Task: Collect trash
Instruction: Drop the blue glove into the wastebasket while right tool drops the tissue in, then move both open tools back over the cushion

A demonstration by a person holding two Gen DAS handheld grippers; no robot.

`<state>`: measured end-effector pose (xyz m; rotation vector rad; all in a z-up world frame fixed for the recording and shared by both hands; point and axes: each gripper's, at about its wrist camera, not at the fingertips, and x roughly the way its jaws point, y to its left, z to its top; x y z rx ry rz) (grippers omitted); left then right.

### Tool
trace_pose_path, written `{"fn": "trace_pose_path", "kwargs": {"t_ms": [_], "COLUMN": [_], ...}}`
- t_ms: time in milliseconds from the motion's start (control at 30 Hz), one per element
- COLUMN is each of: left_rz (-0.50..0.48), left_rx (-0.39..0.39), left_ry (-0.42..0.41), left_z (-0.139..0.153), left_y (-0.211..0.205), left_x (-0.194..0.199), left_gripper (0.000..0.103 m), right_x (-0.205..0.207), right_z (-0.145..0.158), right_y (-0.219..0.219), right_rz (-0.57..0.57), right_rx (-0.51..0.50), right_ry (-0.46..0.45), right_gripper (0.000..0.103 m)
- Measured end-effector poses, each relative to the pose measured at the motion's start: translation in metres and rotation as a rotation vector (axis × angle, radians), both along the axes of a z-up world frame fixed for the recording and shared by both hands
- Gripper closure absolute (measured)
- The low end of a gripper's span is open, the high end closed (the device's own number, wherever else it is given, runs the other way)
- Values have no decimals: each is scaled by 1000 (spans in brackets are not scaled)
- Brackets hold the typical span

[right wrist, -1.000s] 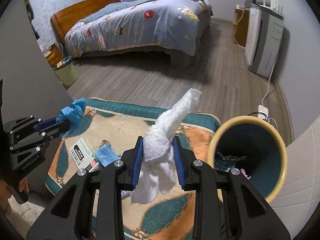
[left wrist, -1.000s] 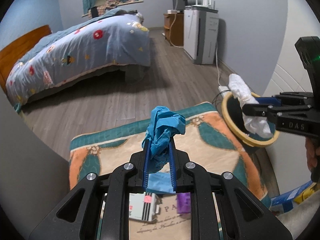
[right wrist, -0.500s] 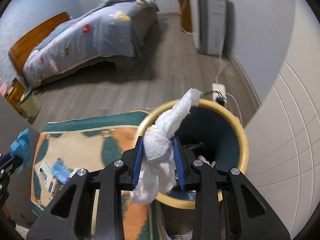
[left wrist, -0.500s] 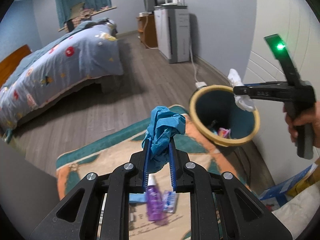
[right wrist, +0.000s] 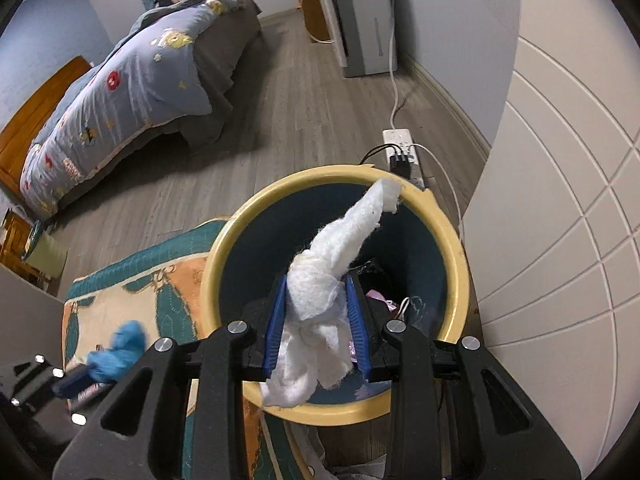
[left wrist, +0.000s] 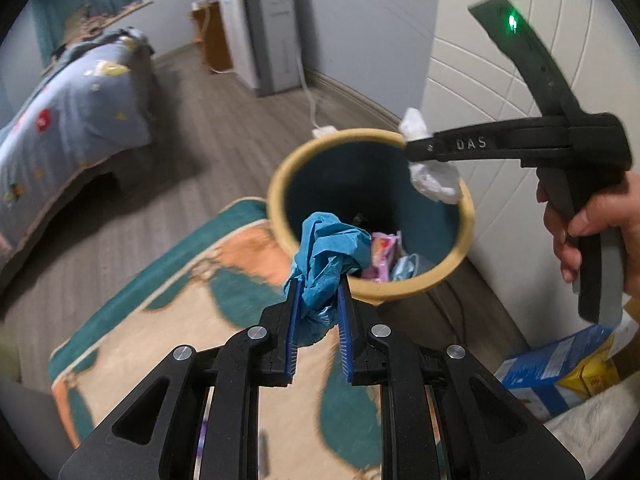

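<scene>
A round bin (left wrist: 452,272) (right wrist: 456,240) with a yellow rim and dark teal inside stands on the floor by the white wall, with pink and pale wrappers at its bottom. My left gripper (left wrist: 318,284) is shut on a crumpled blue tissue (left wrist: 328,256), held just over the bin's near rim. My right gripper (right wrist: 316,288) is shut on a twisted white tissue (right wrist: 340,256) above the bin's mouth. In the left wrist view the right gripper (left wrist: 416,150) reaches in from the right with the white tissue (left wrist: 434,180); a hand (left wrist: 588,224) holds its handle. The left gripper (right wrist: 76,374) and blue tissue (right wrist: 120,348) show blurred at the lower left.
A teal, orange and cream rug (left wrist: 168,304) (right wrist: 132,304) lies left of the bin. A power strip (right wrist: 400,148) with cables sits behind it. A bed (right wrist: 120,92), a grey appliance (right wrist: 364,16), and blue and yellow boxes (left wrist: 560,364) are around.
Both grippers swung over from the rug to the bin with their tissues still held. The bin now sits right under the right gripper and just ahead of the left one.
</scene>
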<state>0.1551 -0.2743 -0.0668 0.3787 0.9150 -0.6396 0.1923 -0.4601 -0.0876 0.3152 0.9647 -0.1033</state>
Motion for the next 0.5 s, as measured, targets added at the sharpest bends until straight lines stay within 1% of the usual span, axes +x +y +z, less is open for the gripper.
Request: {"fn": "trace_pose_path", "kwargs": {"t_ms": [67,133,200,267,300,333,367,400,433,500], "left_rz": [-31,-54,-59,-65,-69,-70,-66,-65,-65,-61], "left_rx": [34,52,55,41,31,19,10,-6,-15,-6], "left_ry": [-8,-15,-19,-34,-47,-65,-82,-95,-106,-120], "left_z": [-11,-21,-24,-24,-22,-21,-19,-18,-18,-20], "left_y": [-18,-30,-36,-44,-46,-48,-47,-44,-41,-37], "left_x": [7,14,21,29,31,33,33,32,29,26], "left_gripper": [85,85,85,84,81,67,49,42,31,29], "right_x": [0,-1,-2,-2,-3,-3,-3,-3,-3,-3], "right_z": [4,7,11,17,21,23,25,27,29,30], "right_y": [-7,-13,-17,-18,-17,-15,-14,-12,-10,-7], "right_rz": [-25,-45,-58,-59,-55,-52,-50,-47,-43,-40], "right_rx": [2,7,21,16,18,15,10,5,0,-22], "right_ry": [-18,-39,-64,-95,-120,-133,-143,-156,-170,-176], "right_gripper": [74,74,74,73,70,63,59,48,42,40]}}
